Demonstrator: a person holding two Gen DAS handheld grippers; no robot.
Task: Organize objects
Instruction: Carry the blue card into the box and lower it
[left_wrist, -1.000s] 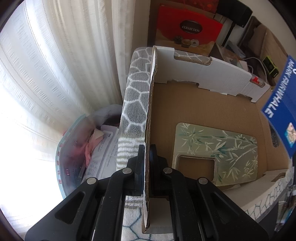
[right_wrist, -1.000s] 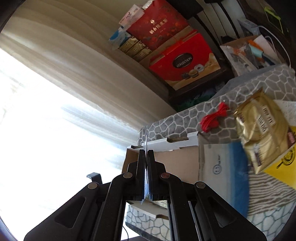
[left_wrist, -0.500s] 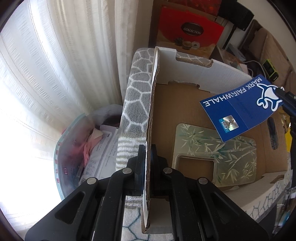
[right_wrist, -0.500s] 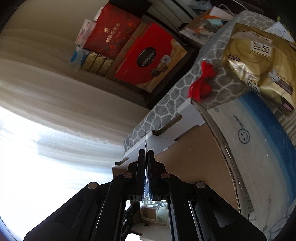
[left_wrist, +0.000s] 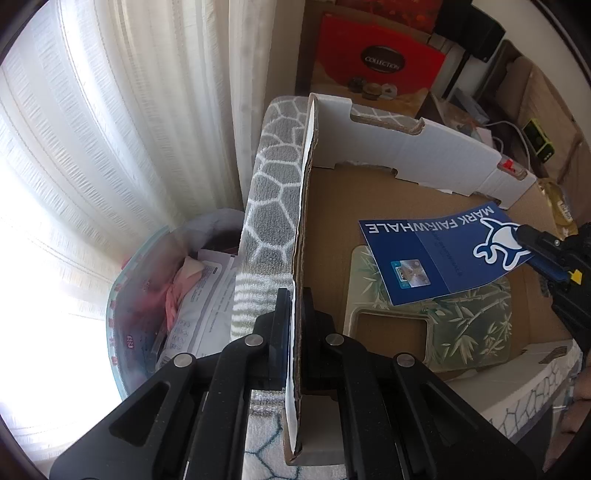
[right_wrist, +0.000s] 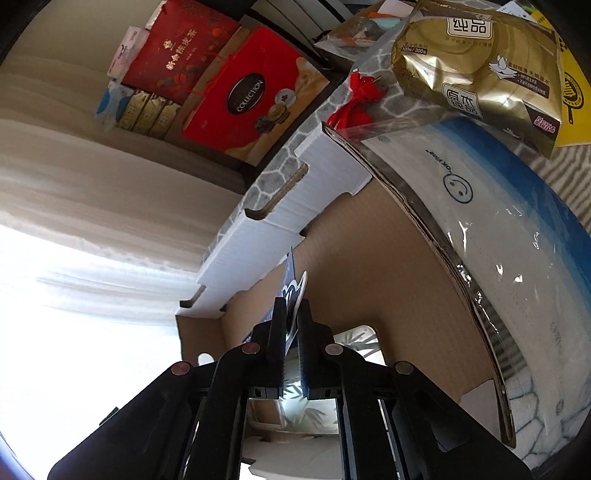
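Cardboard box (left_wrist: 388, 206), open at the top, fills the middle of the left wrist view, sitting on a grey rug (left_wrist: 273, 206) with a white honeycomb pattern. At the lower centre of that view the left claw (left_wrist: 295, 325) is clamped tight on the box's near side wall, one finger outside and one inside, most likely to steady the box while things go in. White curtains fill the left of the frame, and a clear bag of papers (left_wrist: 177, 295) sits at lower left, outside the box.

On the box floor, lower right of centre, lies a pale green sleeve (left_wrist: 472, 328) printed with bamboo leaves and with a square window cut into it. Above it hangs a blue card (left_wrist: 436, 258) with white lettering and a whale logo, its right end pinched by the right claw (left_wrist: 524, 242), which enters from the right edge of the frame. The card is over the box interior, above the sleeve and not touching it, so it appears ready to be dropped inside.

In the right wrist view the right claw's fingers (right_wrist: 282, 332) sit at lower centre with the card's edge standing between them. Its jaws are opening, and the card is between them, apparently about to go. A gold packet (right_wrist: 476, 66) and a red tassel (right_wrist: 354, 103) lie at the upper right, outside the box.
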